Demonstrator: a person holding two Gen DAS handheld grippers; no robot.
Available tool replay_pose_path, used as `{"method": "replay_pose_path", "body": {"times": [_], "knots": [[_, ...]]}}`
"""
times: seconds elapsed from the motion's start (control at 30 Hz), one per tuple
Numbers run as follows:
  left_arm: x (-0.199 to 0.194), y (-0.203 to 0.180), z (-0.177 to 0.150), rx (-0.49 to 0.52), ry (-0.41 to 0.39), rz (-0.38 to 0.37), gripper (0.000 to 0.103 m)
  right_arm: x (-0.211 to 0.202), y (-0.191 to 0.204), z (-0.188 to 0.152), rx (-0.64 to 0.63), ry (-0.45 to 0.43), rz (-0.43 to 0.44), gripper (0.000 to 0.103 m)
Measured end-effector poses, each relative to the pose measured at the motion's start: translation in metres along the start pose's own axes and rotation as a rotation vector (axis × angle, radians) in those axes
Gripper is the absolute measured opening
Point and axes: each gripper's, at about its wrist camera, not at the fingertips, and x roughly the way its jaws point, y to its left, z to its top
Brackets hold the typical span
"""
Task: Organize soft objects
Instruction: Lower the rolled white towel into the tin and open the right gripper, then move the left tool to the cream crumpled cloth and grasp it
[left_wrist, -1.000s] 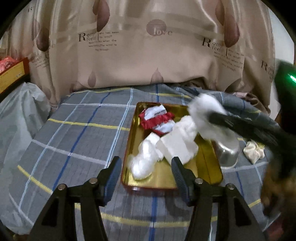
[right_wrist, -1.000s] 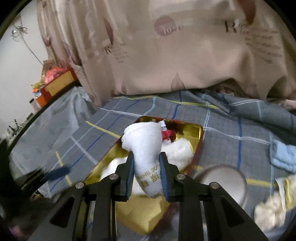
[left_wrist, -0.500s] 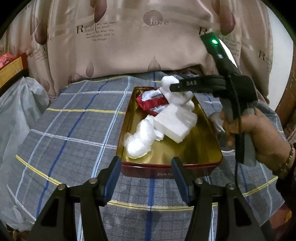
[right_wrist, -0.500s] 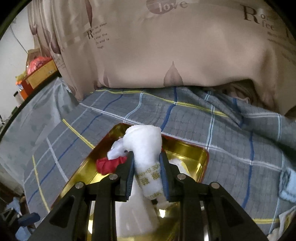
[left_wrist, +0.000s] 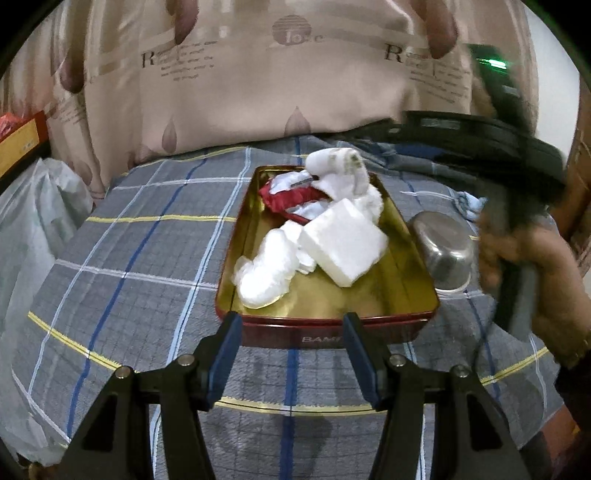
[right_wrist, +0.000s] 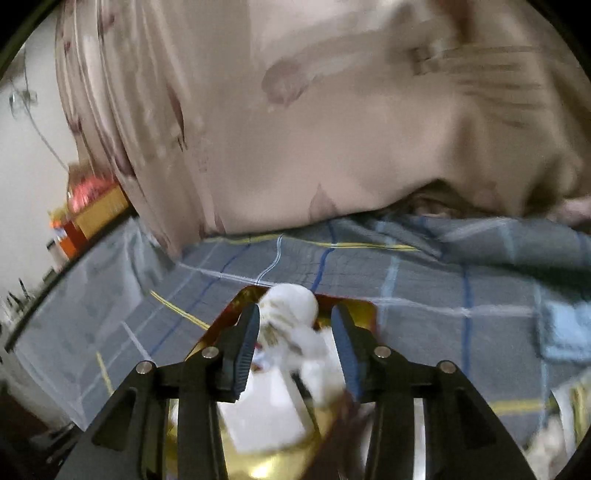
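Observation:
A gold tin tray (left_wrist: 402, 266) with red outer walls lies on the plaid cloth. In it are a white rolled sock (left_wrist: 338, 173) at the far end, a red item (left_wrist: 291, 197), a white block (left_wrist: 343, 245) and a white bagged roll (left_wrist: 266, 273). My left gripper (left_wrist: 293, 350) stands open just before the tray's near wall, nothing between its fingers. My right gripper (right_wrist: 295, 332) is opening its jaws above the tray's far end. The sock (right_wrist: 291, 306) lies loose between and beyond its fingers, and the pads do not press it. A hand (left_wrist: 535, 266) holds that gripper at the right.
An upturned metal bowl (left_wrist: 445, 251) sits right of the tray. A light blue cloth (right_wrist: 565, 328) and a cream rag (right_wrist: 554, 439) lie further right. A beige printed curtain (left_wrist: 277, 92) hangs behind. Clear plastic sheeting (left_wrist: 37, 221) and a red-yellow box (left_wrist: 18, 136) are at the left.
The right gripper carried the white sock to the tray's far end, spread its jaws and let it go, then drew back to the right. The left gripper came slightly closer to the tray.

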Motion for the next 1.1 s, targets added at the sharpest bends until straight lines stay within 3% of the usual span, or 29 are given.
{"method": "replay_pose_path", "body": {"times": [0.1,0.27,0.47,0.6,0.77,0.97,1.1], "knots": [[-0.002,-0.010,0.001,0.035,-0.004,-0.019,0.057,-0.042,-0.014,-0.022,0.016,-0.030,-0.041,0.040],[-0.006,-0.042,0.004,0.141,-0.011,-0.050,0.057,-0.120,-0.055,-0.074,0.033,-0.027,-0.188,0.039],[-0.014,-0.094,0.027,0.268,-0.030,-0.189,0.058,-0.191,-0.110,-0.116,0.013,-0.014,-0.414,0.045],[-0.006,-0.140,0.044,0.351,-0.014,-0.262,0.058,-0.209,-0.149,-0.128,0.068,-0.004,-0.482,0.046],[0.019,-0.197,0.060,0.438,0.030,-0.356,0.058,-0.215,-0.187,-0.140,0.146,0.014,-0.502,0.046],[0.059,-0.257,0.066,0.582,0.105,-0.426,0.058,-0.218,-0.195,-0.142,0.174,-0.001,-0.453,0.046],[0.088,-0.279,0.070,0.620,0.181,-0.487,0.058,-0.220,-0.196,-0.144,0.189,-0.014,-0.422,0.046]]}}
